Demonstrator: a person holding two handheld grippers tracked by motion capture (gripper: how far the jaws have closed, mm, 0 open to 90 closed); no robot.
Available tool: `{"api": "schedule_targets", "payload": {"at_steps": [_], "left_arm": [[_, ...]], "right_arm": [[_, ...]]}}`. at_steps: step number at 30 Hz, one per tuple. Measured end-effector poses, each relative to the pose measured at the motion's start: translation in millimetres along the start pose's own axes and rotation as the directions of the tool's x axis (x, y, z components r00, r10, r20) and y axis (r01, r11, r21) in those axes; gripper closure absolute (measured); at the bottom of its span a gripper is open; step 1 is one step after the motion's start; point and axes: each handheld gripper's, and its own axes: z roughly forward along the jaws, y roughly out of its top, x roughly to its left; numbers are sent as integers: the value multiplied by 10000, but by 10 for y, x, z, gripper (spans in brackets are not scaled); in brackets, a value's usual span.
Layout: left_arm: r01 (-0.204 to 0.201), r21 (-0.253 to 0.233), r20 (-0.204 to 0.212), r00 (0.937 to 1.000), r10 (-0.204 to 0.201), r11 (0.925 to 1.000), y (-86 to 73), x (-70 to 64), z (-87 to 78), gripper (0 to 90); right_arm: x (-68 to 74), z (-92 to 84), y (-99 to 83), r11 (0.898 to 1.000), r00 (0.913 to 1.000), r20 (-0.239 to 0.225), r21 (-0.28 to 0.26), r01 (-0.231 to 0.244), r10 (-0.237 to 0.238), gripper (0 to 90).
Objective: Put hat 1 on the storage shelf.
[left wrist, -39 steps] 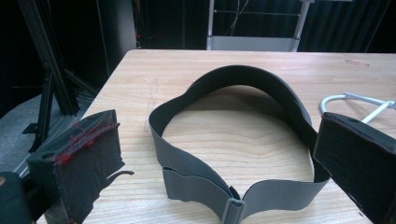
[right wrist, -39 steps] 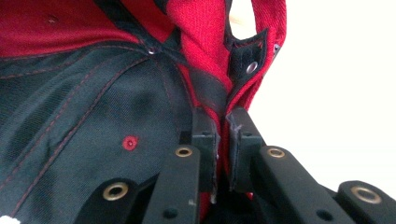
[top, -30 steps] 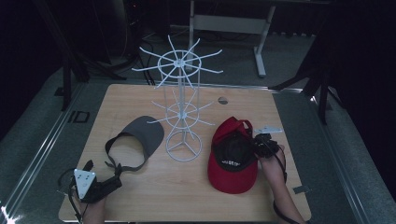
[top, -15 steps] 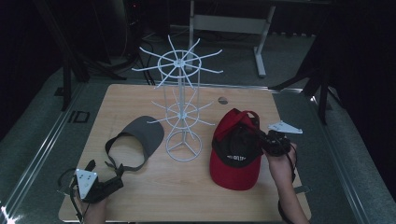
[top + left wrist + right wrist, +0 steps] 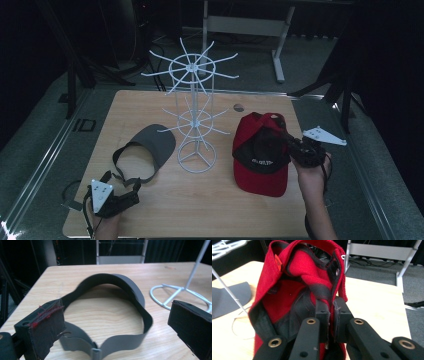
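A red cap (image 5: 260, 152) with a black inner band hangs lifted off the table at the right, its brim drooping toward the front. My right gripper (image 5: 289, 144) is shut on the cap's back rim; in the right gripper view the cap (image 5: 294, 287) fills the space ahead, and the gripper (image 5: 331, 315) pinches its black sweatband. A grey visor (image 5: 150, 147) lies flat left of the white wire rack (image 5: 195, 117). My left gripper (image 5: 131, 194) rests open near the front left edge, its jaws facing the visor (image 5: 117, 302) strap without touching it.
The white wire rack stands mid-table with spoked hooks at two levels and a ring base (image 5: 175, 293). A small dark disc (image 5: 239, 107) lies behind the cap. The wooden table (image 5: 150, 107) ends close to my hands; a white frame (image 5: 250, 22) stands on the floor beyond.
My right gripper has raised the red cap off the table and carried it slightly right, tilting it upright. The left gripper and the visor have stayed put.
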Motion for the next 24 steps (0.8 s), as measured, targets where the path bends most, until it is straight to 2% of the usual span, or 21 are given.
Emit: {"api": "schedule_targets", "payload": {"at_steps": [3,5,7,9,13,17,19,20,21,22,23,24], "left_arm": [[107,-116,485,9988,-101,9999,81,-87,-35,10],[264,-104,1016,9945,-252,9996,145,-141,-73,10],[420,14,1736,9839,-416,9991,224,-206,-116,10],[271,276,2666,9632,-335,9992,309,-295,-154,10],[-112,229,3188,9478,33,9997,461,-487,-240,10],[-379,188,3489,9367,289,9991,651,-636,-317,10],[-443,178,3428,9387,355,9989,701,-668,-343,10],[-539,10,3735,9263,496,9985,822,-717,-397,10],[-502,-108,3842,9219,505,9987,870,-732,-419,10],[-502,-108,3842,9219,505,9987,870,-732,-419,10],[-499,-165,4009,9146,523,9986,965,-758,-441,10],[-499,-165,4009,9146,523,9986,965,-758,-441,10]], "right_arm": [[0,-73,37,9999,10000,-70,-110,19,-20,842],[-6,-119,56,9999,10000,-83,-163,34,-35,842],[-17,-164,70,9997,9999,-169,-230,-24,20,842],[-24,-205,82,9995,9997,-222,-299,-68,61,841],[-21,-277,107,9992,9998,-199,-402,-46,38,841],[-9,-350,134,9985,9997,-235,-546,-89,76,841],[-3,-370,144,9985,9997,-254,-544,-80,66,841],[11,-419,167,9978,9995,-309,-661,-84,64,841],[15,-431,174,9975,9995,-315,-700,-98,77,841],[15,-431,174,9975,9995,-315,-700,-98,77,841],[28,-462,195,9970,9993,-373,-772,-89,60,841],[28,-462,195,9970,9993,-373,-772,-89,60,841]]}}
